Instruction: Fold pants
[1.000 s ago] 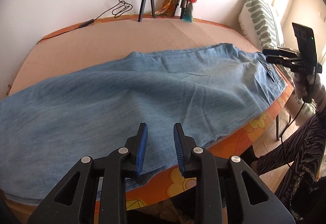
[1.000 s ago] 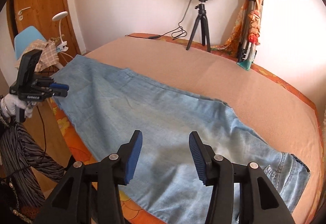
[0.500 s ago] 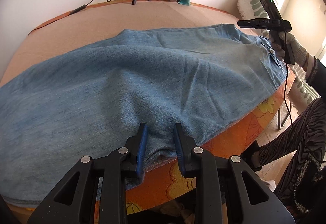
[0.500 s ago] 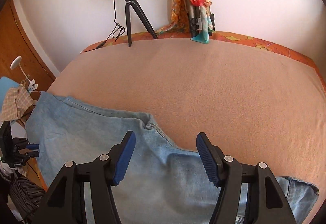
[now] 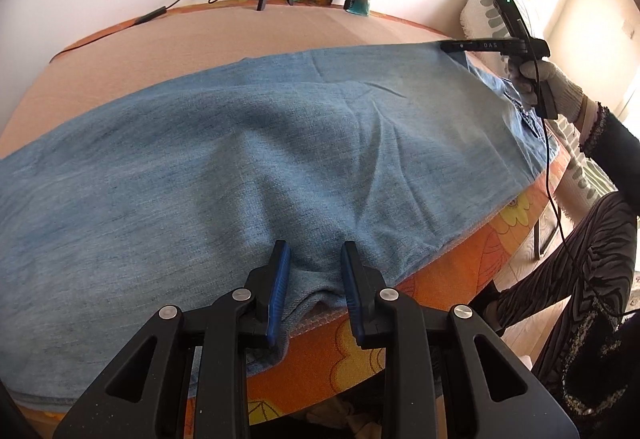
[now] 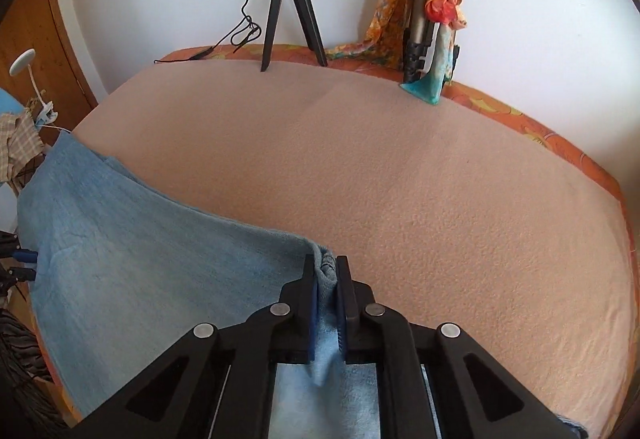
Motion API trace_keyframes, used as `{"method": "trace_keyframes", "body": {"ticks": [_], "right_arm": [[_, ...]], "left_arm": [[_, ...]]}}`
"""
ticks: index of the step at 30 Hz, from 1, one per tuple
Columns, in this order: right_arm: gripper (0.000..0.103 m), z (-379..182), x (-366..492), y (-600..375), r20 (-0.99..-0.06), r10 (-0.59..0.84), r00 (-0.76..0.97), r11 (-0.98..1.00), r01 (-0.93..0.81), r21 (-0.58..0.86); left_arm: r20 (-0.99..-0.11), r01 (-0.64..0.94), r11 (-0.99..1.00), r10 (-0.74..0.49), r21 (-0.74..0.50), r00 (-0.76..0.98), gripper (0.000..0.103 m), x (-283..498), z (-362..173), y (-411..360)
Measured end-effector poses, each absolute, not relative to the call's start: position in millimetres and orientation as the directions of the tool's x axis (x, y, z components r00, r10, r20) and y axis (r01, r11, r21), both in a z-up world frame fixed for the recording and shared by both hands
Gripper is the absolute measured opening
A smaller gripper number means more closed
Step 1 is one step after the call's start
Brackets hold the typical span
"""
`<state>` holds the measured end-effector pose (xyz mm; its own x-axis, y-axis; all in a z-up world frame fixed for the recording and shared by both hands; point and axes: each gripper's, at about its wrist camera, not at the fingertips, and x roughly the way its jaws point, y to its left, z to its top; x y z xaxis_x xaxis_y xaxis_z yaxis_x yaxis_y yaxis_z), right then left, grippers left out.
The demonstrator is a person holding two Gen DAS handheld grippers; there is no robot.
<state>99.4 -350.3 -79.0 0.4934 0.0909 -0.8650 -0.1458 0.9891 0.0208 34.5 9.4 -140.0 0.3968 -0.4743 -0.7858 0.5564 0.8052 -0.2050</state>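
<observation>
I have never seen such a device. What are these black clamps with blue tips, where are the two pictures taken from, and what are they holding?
No robot here: a person holds one hand tool in each hand, each with a camera looking along its two fingers. Blue jeans lie on a pink blanket. The left camera shows the left gripper around the near edge of the jeans. The right camera shows the right gripper pinching the far edge of the jeans. A tripod stands behind.
</observation>
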Motion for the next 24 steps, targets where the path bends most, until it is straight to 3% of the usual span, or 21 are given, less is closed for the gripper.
{"method": "trace_keyframes", "body": {"ticks": [11, 13, 14, 15, 19, 23, 24], "right_arm": [[0.005, -114.9, 122.9, -341.7, -0.908, -0.011, 0.418, 0.987, -0.141, -0.077], [0.013, -106.6, 122.5, -336.7, -0.893, -0.066, 0.444, 0.985, -0.111, -0.128], [0.021, -100.4, 122.5, -333.2, -0.887, -0.079, 0.454, 0.985, -0.103, -0.14], [0.034, -92.5, 121.6, -328.3, -0.882, -0.064, 0.466, 0.985, -0.111, -0.13], [0.046, -61.4, 121.4, -286.3, -0.843, 0.149, 0.517, 0.969, -0.246, 0.02], [0.056, -62.9, 148.7, -230.7, -0.817, 0.384, 0.43, 0.898, -0.38, 0.223], [0.063, -68.0, 158.1, -215.9, -0.812, 0.438, 0.386, 0.87, -0.41, 0.275]], "left_arm": [[-0.793, 0.559, 0.807, -0.463, -0.191, 0.397, 0.024, 34.3, -138.5, 7.9], [-0.796, 0.563, 0.809, -0.448, -0.168, 0.406, 0.024, 31.3, -135.5, 6.4], [-0.796, 0.568, 0.809, -0.442, -0.154, 0.414, 0.024, 29.4, -133.2, 5.8], [-0.793, 0.573, 0.807, -0.44, -0.143, 0.421, 0.024, 27.7, -131.0, 6.1], [-0.772, 0.545, 0.821, -0.456, -0.173, 0.442, 0.024, 28.6, -124.3, 19.7], [-0.756, 0.493, 0.851, -0.439, -0.179, 0.484, 0.024, 32.1, -116.6, 36.1], [-0.751, 0.485, 0.856, -0.436, -0.177, 0.495, 0.024, 31.6, -114.2, 39.2]]}}
